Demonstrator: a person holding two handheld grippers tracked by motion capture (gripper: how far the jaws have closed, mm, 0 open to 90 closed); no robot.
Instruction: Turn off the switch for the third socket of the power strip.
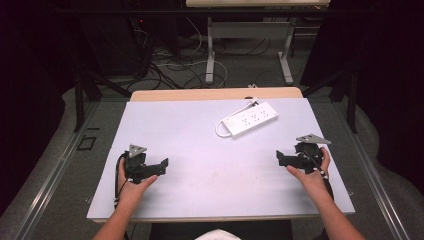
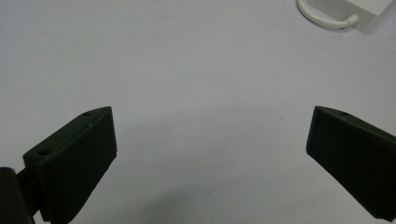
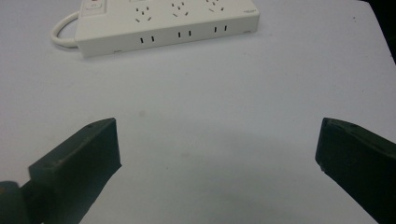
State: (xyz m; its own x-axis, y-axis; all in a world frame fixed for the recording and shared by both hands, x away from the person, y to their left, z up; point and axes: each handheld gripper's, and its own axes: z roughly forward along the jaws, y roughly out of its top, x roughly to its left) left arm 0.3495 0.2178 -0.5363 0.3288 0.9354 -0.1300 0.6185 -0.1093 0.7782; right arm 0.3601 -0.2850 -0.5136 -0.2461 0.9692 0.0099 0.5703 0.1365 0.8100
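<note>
A white power strip lies at a slant on the white table, toward the far edge and a little right of the middle, with its short white cable looping out from its near-left end. The left gripper is held low over the table well to the near left of the power strip, its jaws spread wide with nothing but bare table between them. The right gripper is to the near right of the power strip, closer to it than the left one yet clearly apart from it; its jaws are also spread wide and hold nothing. In the right gripper view the power strip lies straight ahead, its sockets facing up.
</note>
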